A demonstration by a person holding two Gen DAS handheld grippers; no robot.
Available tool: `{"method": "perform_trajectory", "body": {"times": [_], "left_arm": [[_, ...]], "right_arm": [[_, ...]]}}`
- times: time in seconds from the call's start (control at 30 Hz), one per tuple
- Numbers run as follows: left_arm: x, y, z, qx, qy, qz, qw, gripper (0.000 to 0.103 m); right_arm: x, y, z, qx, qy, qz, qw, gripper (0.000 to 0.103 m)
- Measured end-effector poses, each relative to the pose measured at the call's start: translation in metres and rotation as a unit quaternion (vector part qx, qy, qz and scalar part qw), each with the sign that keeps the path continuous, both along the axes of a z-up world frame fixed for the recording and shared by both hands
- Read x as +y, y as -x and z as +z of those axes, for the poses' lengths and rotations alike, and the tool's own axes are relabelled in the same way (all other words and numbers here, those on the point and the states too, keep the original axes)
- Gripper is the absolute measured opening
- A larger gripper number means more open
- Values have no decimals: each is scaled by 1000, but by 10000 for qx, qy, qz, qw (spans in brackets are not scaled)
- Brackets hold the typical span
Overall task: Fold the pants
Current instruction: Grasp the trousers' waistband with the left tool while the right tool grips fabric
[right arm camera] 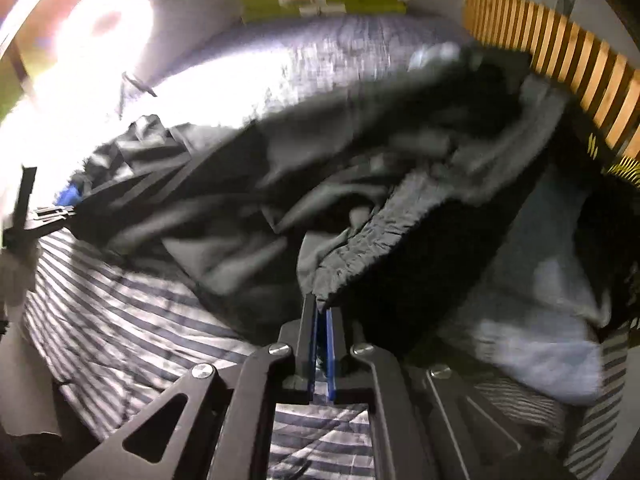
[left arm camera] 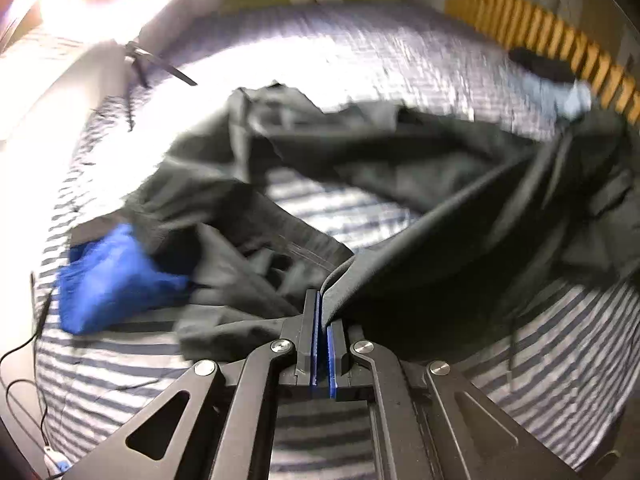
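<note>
Dark grey pants hang crumpled above a striped bedspread. My left gripper is shut on a smooth edge of the pants, and the cloth stretches from it up to the right. In the right wrist view the same pants spread leftward, and my right gripper is shut on a gathered, elastic-looking edge of them. The left gripper shows at the far left of that view, holding the other end. Both views are blurred by motion.
A blue cloth lies on the bed at the left. A pile of dark and light blue garments sits at the right by a wooden slatted headboard. A bright lamp glares at the upper left. Cables trail off the bed's left edge.
</note>
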State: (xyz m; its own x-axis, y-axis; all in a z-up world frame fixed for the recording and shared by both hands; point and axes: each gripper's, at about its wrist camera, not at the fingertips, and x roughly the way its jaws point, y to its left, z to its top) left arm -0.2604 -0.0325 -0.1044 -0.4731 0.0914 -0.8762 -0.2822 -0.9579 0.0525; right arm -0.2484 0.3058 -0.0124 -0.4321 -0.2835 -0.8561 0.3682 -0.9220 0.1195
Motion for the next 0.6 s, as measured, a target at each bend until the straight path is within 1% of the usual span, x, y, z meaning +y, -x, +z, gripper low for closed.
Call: {"method": "perform_trajectory", "body": {"times": [0.1, 0.2, 0.33, 0.4, 0.47, 0.5, 0.53, 0.57, 0.6], "left_arm": [[-25, -16, 44, 416, -238, 253, 9985, 2], [-52, -32, 88, 841, -509, 493, 9939, 2], [-80, -69, 145, 1333, -615, 623, 9872, 2], [-87, -87, 167, 1537, -566, 600, 9847, 2], [-94, -102, 187, 1623, -580, 567, 9834, 2], [-93, -104, 191, 1620, -584, 525, 9837, 2], [-90, -105, 195, 1623, -506, 482, 9843, 2], [-86, -103, 198, 1627, -400, 453, 9848, 2], [-79, -98, 199, 1609, -291, 406, 9857, 2]], "right_arm": [[24, -19, 37, 363, 159, -131, 9991, 3], [48, -41, 69, 644, 325, -336, 9968, 3], [87, -79, 102, 926, 560, -637, 9921, 3], [109, -101, 113, 1006, 669, -855, 9890, 3], [133, -123, 121, 1062, 703, -1099, 9858, 3], [145, -132, 121, 1077, 695, -1280, 9835, 3], [156, -138, 119, 1054, 682, -1424, 9818, 3], [164, -142, 115, 988, 609, -1514, 9816, 3], [167, -143, 106, 817, 507, -1513, 9838, 4]]}}
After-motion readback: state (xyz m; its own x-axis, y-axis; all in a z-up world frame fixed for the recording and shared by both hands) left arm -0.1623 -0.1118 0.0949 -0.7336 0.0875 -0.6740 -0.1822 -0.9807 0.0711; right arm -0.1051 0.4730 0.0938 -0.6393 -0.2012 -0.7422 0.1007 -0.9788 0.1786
